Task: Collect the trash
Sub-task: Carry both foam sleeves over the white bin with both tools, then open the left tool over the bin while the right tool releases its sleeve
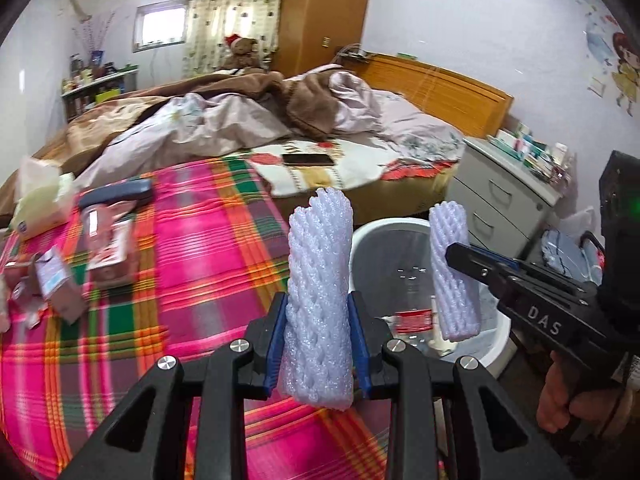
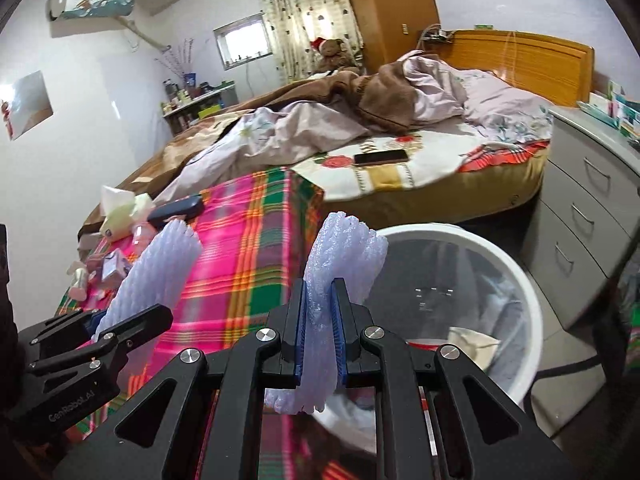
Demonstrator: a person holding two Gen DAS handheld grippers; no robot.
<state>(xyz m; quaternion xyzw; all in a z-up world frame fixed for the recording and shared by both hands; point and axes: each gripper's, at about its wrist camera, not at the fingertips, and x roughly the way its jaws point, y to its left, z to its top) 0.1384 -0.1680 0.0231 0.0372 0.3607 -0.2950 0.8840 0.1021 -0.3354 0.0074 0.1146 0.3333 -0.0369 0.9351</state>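
My left gripper (image 1: 318, 340) is shut on a white foam net sleeve (image 1: 320, 280), held upright over the edge of the plaid cloth (image 1: 200, 280). My right gripper (image 2: 319, 332) is shut on a second white foam net sleeve (image 2: 344, 256), squeezed flat between the jaws; in the left wrist view this second sleeve (image 1: 454, 272) hangs over the white trash bin (image 1: 496, 336). The bin (image 2: 520, 308) holds a clear bottle with a red label (image 1: 412, 316) and paper scraps. The left gripper's sleeve also shows in the right wrist view (image 2: 148, 280).
Small boxes and wrappers (image 1: 60, 284), a tissue pack (image 1: 40, 200) and a dark case (image 1: 120, 194) lie on the plaid cloth. A phone (image 1: 308, 159) lies on the unmade bed behind. A grey drawer cabinet (image 2: 588, 208) stands right of the bin.
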